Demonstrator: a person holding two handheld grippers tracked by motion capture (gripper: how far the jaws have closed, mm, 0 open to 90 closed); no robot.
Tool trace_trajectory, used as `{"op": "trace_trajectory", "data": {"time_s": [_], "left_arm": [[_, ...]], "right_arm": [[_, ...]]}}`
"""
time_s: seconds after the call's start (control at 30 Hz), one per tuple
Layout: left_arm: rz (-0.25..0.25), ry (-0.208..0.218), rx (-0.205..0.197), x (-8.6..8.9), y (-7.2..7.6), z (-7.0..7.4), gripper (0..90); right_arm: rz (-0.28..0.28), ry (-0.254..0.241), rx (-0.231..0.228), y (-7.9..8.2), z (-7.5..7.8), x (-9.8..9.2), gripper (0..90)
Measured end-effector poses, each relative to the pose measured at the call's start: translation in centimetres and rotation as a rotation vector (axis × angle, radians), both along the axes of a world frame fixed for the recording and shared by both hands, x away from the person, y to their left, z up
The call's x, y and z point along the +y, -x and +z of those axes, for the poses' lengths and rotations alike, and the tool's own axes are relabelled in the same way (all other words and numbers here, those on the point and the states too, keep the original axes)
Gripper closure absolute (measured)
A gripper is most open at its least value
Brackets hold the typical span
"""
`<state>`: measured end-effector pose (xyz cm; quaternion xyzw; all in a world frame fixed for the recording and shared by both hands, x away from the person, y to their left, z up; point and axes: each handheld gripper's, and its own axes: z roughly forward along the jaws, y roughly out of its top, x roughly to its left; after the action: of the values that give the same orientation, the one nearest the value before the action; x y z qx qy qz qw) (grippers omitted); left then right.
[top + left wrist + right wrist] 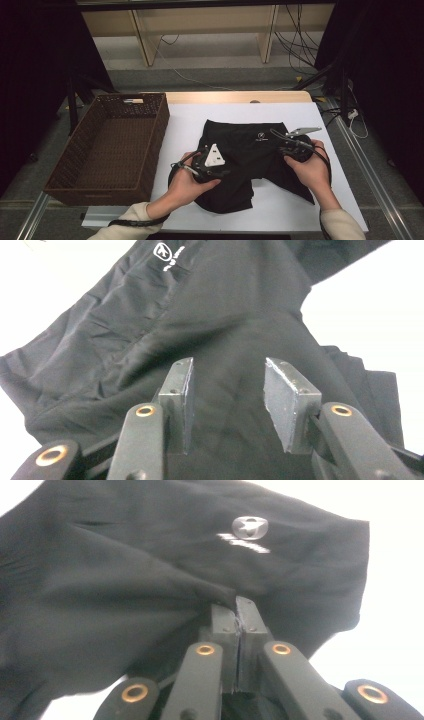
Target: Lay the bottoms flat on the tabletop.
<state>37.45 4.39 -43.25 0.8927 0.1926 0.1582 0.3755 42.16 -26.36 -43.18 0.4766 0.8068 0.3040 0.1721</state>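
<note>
Two hand-held grippers work a pair of black shorts [245, 160] spread on a white table [300, 200], seen from the high view with a person's hands and cream sleeves coming in from the bottom edge. At the picture's left, the left gripper [212, 162], topped by a pale three-cornered plate, hovers over the near left part of the garment; in the left gripper view its jaws stand apart above the dark cloth [220, 315], with nothing pinched between the grey pads [182, 395] and the fabric lying smooth below them. The right gripper [295, 145] sits at the garment's right side, its grey plate pointing toward the table's far right corner. In the right gripper view [235, 610] its jaws are pressed together on a small fold of the black fabric, which puckers and pulls up toward the tips; whether more than that thin fold is caught cannot be told.

The shorts lie near the middle of the table, waistband toward the far edge, one leg trailing toward the person. A small white logo [260, 136] shows near the waistband, and it appears again in the left gripper view [167, 251] and the right gripper view [248, 530]. A brown woven basket [80, 160] stands at the table's left edge, well apart from the garment. Beyond the table, cables trail across the floor beneath a pale wooden frame [145, 45].
</note>
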Motion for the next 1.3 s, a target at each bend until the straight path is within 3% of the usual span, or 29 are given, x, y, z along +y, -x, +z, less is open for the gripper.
{"op": "trace_trajectory", "data": {"time_s": [0.07, 0.17, 0.23, 0.37, 0.47, 0.53, 0.6, 0.7, 0.8, 0.93, 1.0, 1.1, 1.2, 1.3], "left_arm": [[-0.005, -0.006, 0.003, -0.1, 0.0, -0.2, 55.6], [-0.013, -0.012, 0.007, -0.2, 0.1, -0.3, 55.4], [-0.022, -0.019, 0.007, -0.2, 0.2, -0.4, 55.2], [-0.039, -0.031, 0.013, -0.4, 0.5, -0.8, 54.9], [-0.041, -0.036, 0.016, -0.3, 0.5, -0.9, 54.9], [-0.037, -0.035, 0.016, -0.2, 0.4, -0.9, 54.9], [-0.031, -0.032, 0.015, -0.2, 0.3, -0.9, 54.9], [-0.034, -0.036, 0.013, -0.2, 0.5, -0.8, 54.9], [-0.041, -0.035, 0.013, -0.3, 0.6, -0.8, 54.9], [-0.042, -0.038, 0.019, -0.3, 0.5, -1.0, 54.8], [-0.04, -0.039, 0.021, -0.2, 0.5, -1.1, 54.9], [-0.039, -0.037, 0.015, -0.2, 0.6, -0.9, 54.9], [-0.039, -0.034, 0.011, -0.2, 0.6, -0.7, 54.9], [-0.038, -0.036, 0.014, -0.2, 0.6, -0.8, 54.9]], "right_arm": [[-0.029, 0.024, 0.003, -1.0, -1.2, -0.1, 89.3], [-0.025, 0.071, 0.018, -1.8, -2.8, 0.3, 87.3], [-0.008, 0.104, 0.017, -1.7, -3.2, 0.7, 79.4], [-0.004, 0.166, -0.071, -0.1, -1.0, 0.8, 71.2], [0.027, 0.201, -0.135, 2.5, 1.0, 1.1, 71.4], [0.082, 0.17, -0.107, 4.5, 1.2, 1.4, 72.1], [0.152, 0.162, -0.039, 6.3, 0.0, 1.9, 72.2], [0.19, 0.217, 0.028, 7.1, -2.0, 2.0, 72.0], [0.201, 0.245, 0.059, 6.9, -3.0, 2.0, 77.8], [0.228, 0.262, 0.084, 6.8, -3.5, 2.6, 90.0], [0.23, 0.267, 0.093, 6.9, -3.3, 2.8, 90.0], [0.231, 0.223, 0.116, 7.2, -2.9, 2.8, 90.0], [0.234, 0.205, 0.098, 7.4, -2.1, 2.7, 90.0], [0.206, 0.242, 0.04, 7.2, -1.6, 2.5, 86.9]]}}
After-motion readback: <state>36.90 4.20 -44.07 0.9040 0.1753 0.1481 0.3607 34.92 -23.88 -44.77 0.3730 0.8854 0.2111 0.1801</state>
